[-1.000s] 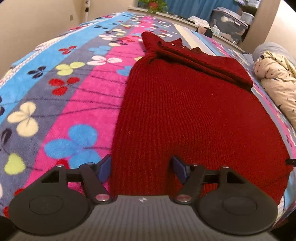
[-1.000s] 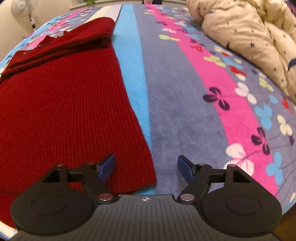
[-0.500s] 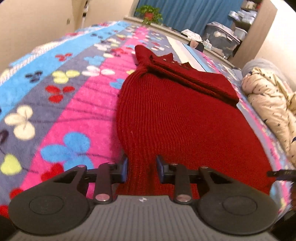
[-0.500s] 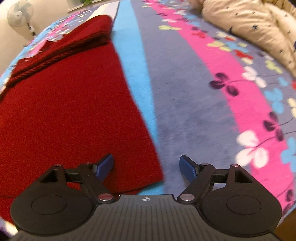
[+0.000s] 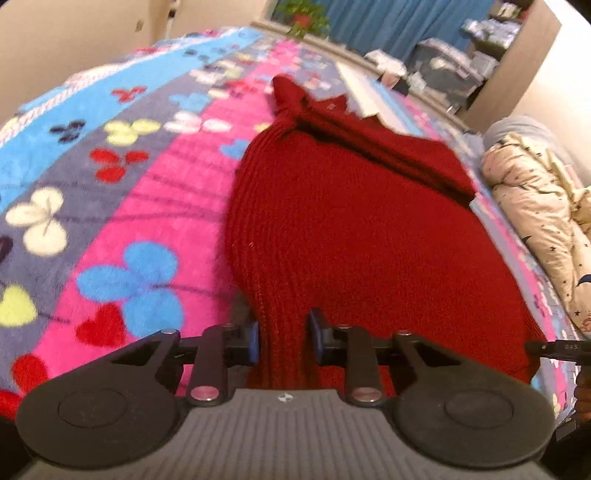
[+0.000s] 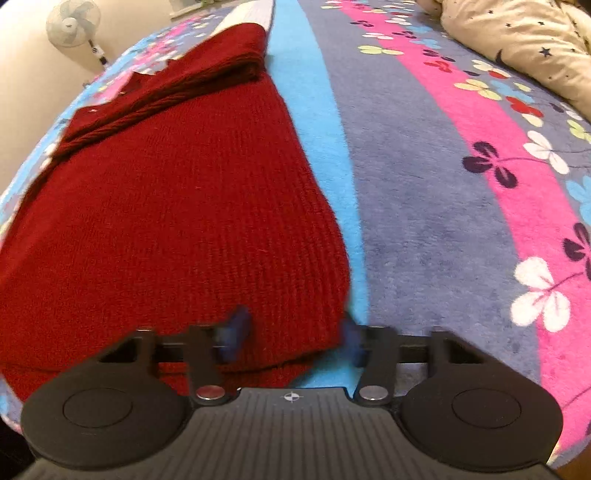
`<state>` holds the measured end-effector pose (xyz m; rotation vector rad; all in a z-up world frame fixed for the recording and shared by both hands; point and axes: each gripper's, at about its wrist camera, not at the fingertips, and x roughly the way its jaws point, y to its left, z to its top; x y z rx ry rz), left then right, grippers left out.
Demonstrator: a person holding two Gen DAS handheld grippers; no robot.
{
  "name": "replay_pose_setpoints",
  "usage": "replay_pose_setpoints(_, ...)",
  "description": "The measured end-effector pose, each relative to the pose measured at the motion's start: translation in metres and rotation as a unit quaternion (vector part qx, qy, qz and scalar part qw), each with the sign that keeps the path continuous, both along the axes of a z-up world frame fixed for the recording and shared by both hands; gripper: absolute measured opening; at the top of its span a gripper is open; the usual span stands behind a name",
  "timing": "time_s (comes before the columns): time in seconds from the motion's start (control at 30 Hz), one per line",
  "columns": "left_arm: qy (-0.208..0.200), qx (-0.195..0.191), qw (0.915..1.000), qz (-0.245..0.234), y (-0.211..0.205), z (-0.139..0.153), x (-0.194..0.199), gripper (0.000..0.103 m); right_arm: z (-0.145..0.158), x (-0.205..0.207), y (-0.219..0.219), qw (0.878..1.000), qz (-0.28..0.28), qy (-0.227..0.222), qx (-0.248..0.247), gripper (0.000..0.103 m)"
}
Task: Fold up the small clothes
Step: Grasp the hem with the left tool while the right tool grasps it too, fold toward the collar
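A dark red knitted sweater (image 5: 354, 221) lies flat on a flowered striped blanket (image 5: 129, 206), its sleeves folded across the far end. My left gripper (image 5: 283, 341) is shut on a bunched fold at the sweater's near left hem. In the right wrist view the sweater (image 6: 177, 221) fills the left half. My right gripper (image 6: 293, 338) straddles its near right corner with the jaws partly drawn in and blurred; the cloth sits between them and fills most of the gap.
A cream star-print duvet (image 5: 543, 218) lies bunched on the right of the bed, also in the right wrist view (image 6: 524, 40). A standing fan (image 6: 74, 26) is at the far left. Storage boxes (image 5: 447, 70) and a plant (image 5: 303, 16) stand beyond the bed.
My left gripper has closed on the sweater's hem and bunched it. My right gripper has moved onto the near right corner and its jaws have drawn inward.
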<state>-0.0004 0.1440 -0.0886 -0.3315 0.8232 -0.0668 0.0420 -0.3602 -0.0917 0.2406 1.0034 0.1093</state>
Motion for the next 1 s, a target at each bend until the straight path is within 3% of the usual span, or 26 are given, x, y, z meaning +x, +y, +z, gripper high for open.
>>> replay_pose_setpoints(0.03, -0.008, -0.003, 1.0000, -0.004, -0.001, 0.003, -0.001, 0.029, 0.001, -0.001, -0.001, 1.000, 0.003, -0.001, 0.020, 0.023)
replay_pose_setpoints(0.13, -0.005, -0.015, 0.9998, -0.009, -0.001, 0.003, -0.002, 0.033, 0.002, -0.001, -0.004, 0.999, -0.002, -0.001, 0.039, 0.023)
replay_pose_setpoints(0.2, 0.021, -0.022, 0.9995, -0.010, 0.000, -0.004, 0.002, 0.041, 0.000, 0.001, -0.004, 0.999, -0.008, 0.006, 0.032, 0.028)
replay_pose_setpoints(0.27, 0.051, -0.014, 0.9985, -0.010, -0.002, -0.012, 0.006, 0.043, -0.001, 0.001, -0.003, 0.999, -0.008, 0.008, 0.032, 0.032)
replay_pose_setpoints(0.4, 0.050, -0.001, 0.9987, -0.013, -0.006, -0.012, 0.006, 0.043, -0.001, 0.001, 0.004, 1.000, 0.007, 0.006, 0.023, 0.039)
replay_pose_setpoints(0.43, 0.049, -0.001, 0.9987, -0.012, -0.006, -0.012, 0.006, 0.042, 0.000, 0.000, 0.005, 1.000, 0.011, 0.006, 0.023, 0.040)
replay_pose_setpoints(0.5, 0.039, 0.000, 0.9992, -0.009, -0.005, -0.010, 0.005, 0.029, 0.000, 0.000, 0.007, 1.000, 0.018, 0.004, 0.022, 0.038)
replay_pose_setpoints(0.53, 0.032, -0.002, 0.9994, -0.010, -0.004, -0.008, 0.003, 0.026, 0.001, 0.000, 0.007, 1.000, 0.021, 0.002, 0.022, 0.028)
replay_pose_setpoints(0.57, 0.024, 0.001, 0.9997, -0.011, -0.005, -0.006, 0.002, 0.025, 0.001, -0.001, 0.006, 0.999, 0.021, 0.000, 0.028, 0.023)
replay_pose_setpoints(0.7, 0.020, 0.004, 0.9997, -0.012, -0.006, -0.004, 0.001, 0.026, 0.005, 0.001, -0.003, 0.998, 0.004, -0.008, 0.059, 0.022)
replay_pose_setpoints(0.83, 0.047, -0.016, 0.9988, -0.007, -0.002, -0.012, 0.007, 0.032, 0.000, 0.003, 0.003, 0.999, 0.009, 0.003, 0.033, 0.028)
replay_pose_setpoints(0.93, 0.041, -0.002, 0.9991, -0.014, -0.006, -0.011, 0.006, 0.031, 0.000, 0.002, 0.007, 0.999, 0.021, 0.004, 0.024, 0.031)
replay_pose_setpoints(1.0, 0.031, 0.012, 0.9992, -0.020, -0.009, -0.010, 0.003, 0.026, 0.001, 0.001, 0.010, 1.000, 0.027, -0.001, 0.014, 0.027)
